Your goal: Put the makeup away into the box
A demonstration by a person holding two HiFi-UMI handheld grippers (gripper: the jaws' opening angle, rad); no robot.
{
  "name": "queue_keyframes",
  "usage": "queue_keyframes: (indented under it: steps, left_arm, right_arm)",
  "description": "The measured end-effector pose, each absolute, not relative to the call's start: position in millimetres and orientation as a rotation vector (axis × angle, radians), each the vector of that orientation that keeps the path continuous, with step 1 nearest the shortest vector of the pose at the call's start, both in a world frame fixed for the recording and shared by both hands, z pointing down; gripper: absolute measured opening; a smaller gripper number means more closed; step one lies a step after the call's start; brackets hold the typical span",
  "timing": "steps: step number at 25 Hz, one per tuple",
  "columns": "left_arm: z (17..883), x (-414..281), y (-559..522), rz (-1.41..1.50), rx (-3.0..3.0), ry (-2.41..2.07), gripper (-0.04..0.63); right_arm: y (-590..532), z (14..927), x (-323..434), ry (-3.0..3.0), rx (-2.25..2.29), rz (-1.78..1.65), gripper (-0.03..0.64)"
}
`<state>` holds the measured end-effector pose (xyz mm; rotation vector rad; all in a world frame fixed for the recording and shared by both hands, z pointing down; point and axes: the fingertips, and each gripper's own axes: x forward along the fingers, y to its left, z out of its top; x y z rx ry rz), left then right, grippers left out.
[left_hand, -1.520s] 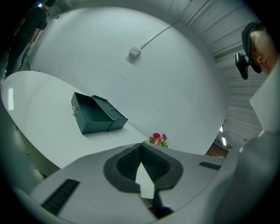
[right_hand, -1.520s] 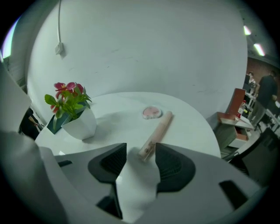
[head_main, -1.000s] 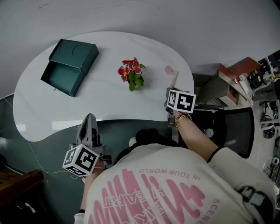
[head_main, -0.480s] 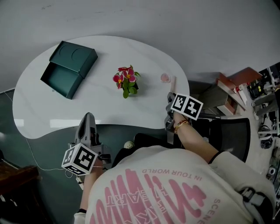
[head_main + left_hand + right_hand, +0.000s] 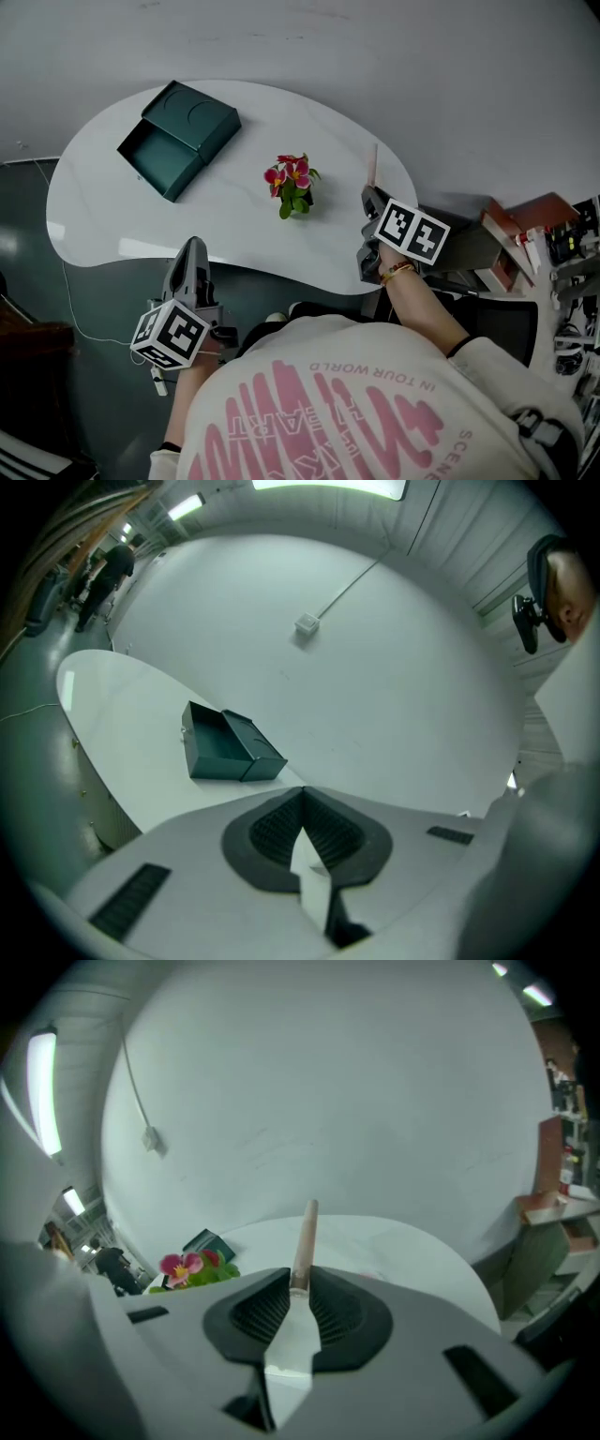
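While our right gripper (image 5: 369, 197), its jaws having just closed in, clamps the slim makeup stick (image 5: 374, 165) over the right end of the table (image 5: 131, 234), the open green box (image 5: 180, 138) lies well apart past the flowers (image 5: 293, 181), seemingly empty. Our left gripper (image 5: 191, 251) is clenched on nothing. Carrying and dropping remain.

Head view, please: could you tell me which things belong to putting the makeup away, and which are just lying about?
Job: makeup stick, right gripper just closed on it; open green box.
Lying about: pink flowers; left gripper, shut, empty.
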<state>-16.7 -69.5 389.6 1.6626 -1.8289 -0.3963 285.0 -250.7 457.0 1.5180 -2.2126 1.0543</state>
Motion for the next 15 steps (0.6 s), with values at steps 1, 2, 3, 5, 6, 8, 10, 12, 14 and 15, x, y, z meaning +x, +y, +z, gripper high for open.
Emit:
queue_keyframes:
  steps: [1,2,3,5,6,8,10,12,14,15]
  left_arm:
    - [386,-18,-68,-0.407,1.659,-1.846,0.002]
    - [383,-20,-67,-0.419,1.657,-1.863,0.002]
    - [380,-21,-65,-0.430,1.652,-1.882,0.003]
    - [377,-25,-61,-0.454,1.634,-1.924,0.003]
    - [376,-27,-58,-0.465,1.623,-1.944,0.002]
    - [376,-31,-51,-0.476,1.603,-1.977,0.002]
    - [374,-37,-42,-0.480,1.580,-2.020,0.002]
    - [372,-45,-33,-0.484,1.539,-2.079,0.002]
    - [370,-53,-22,-0.480,1.492,-2.138,0.002]
    - [369,-56,-17,-0.475,1.475,-2.162,0.002]
  right_arm:
    - [-255,448,277,-2.257,1.488,1.023,0.061]
    - [-258,440,268,-2.298,1.459,1.002,0.061]
    - [-262,432,260,-2.338,1.430,0.993,0.061]
    - [-267,415,240,-2.423,1.360,0.998,0.061]
    - [-268,406,229,-2.465,1.320,1.000,0.061]
    - [-264,389,210,-2.541,1.244,1.001,0.061]
    - [-257,374,192,-2.612,1.160,0.998,0.061]
    - [-247,361,172,-2.678,1.052,0.982,0.061]
    - [-234,354,152,-2.727,0.937,0.969,0.061]
    - [-227,352,143,-2.742,0.884,0.970,0.061]
